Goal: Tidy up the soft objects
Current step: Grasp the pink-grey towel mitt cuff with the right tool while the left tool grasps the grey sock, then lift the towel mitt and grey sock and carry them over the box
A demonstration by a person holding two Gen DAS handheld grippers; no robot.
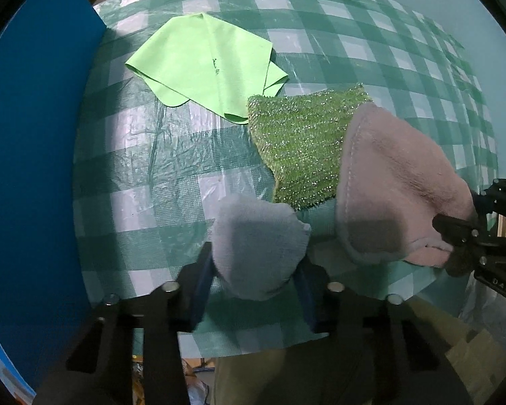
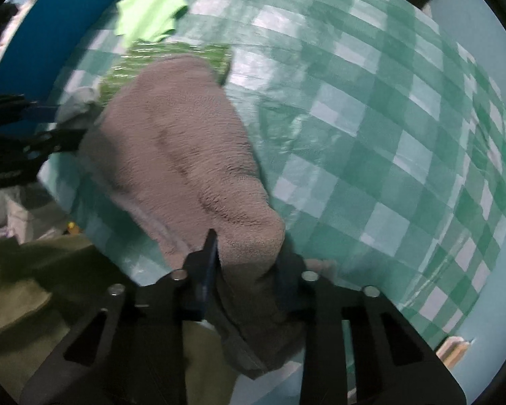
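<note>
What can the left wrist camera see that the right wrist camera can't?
Only the left wrist view shows the left hand-held gripper pinching a grey cloth corner close up, and the whole light green cloth.

Only the right wrist view shows the right hand-held gripper squeezing the pink fleece cloth close up.

Both show the pink fleece cloth, the sparkly green cloth under it, and the checked tablecloth.

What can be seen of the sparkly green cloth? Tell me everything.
The sparkly green cloth is a glittery, loosely knit-looking green piece lying flat on the checked tablecloth. Its right side is covered by the pink fleece cloth, which lies over it. Its upper left corner meets the smooth lime cloth. Neither gripper touches it.
</note>
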